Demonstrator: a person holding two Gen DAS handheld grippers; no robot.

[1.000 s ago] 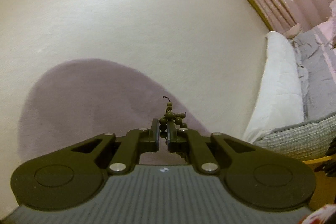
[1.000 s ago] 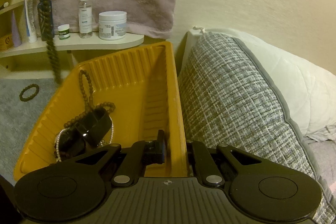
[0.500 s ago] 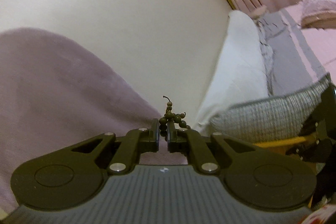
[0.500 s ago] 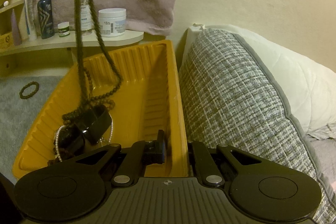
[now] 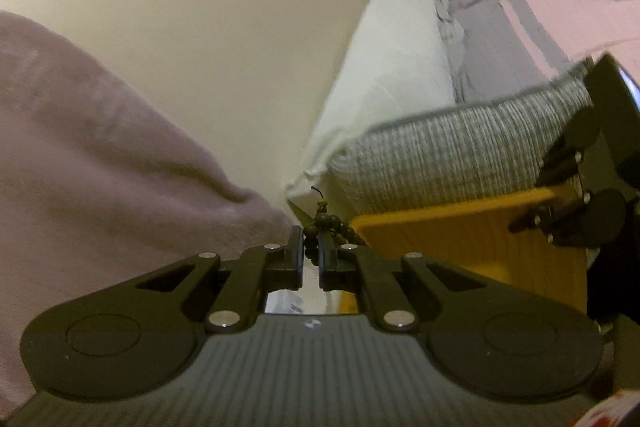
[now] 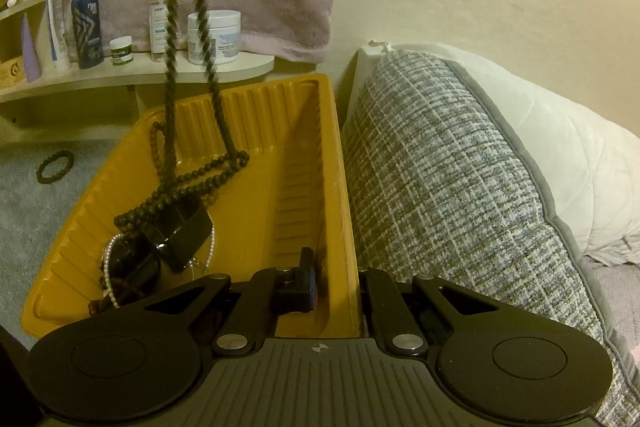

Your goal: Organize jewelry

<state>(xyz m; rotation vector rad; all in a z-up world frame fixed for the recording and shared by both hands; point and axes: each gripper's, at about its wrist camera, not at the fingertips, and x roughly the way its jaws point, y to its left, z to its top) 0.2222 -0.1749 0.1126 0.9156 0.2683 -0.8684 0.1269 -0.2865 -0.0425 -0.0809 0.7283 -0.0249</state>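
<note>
Beaded necklace (image 6: pixel 200 163) is clamped in the left tool (image 5: pixel 310 253) and has been lowered; its lower loops now rest in the yellow tray (image 6: pixel 304 163), whose wall the right tool (image 6: pixel 336 279) grips.

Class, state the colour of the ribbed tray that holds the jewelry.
Mustard yellow. The tray shows best in the right wrist view.
</note>
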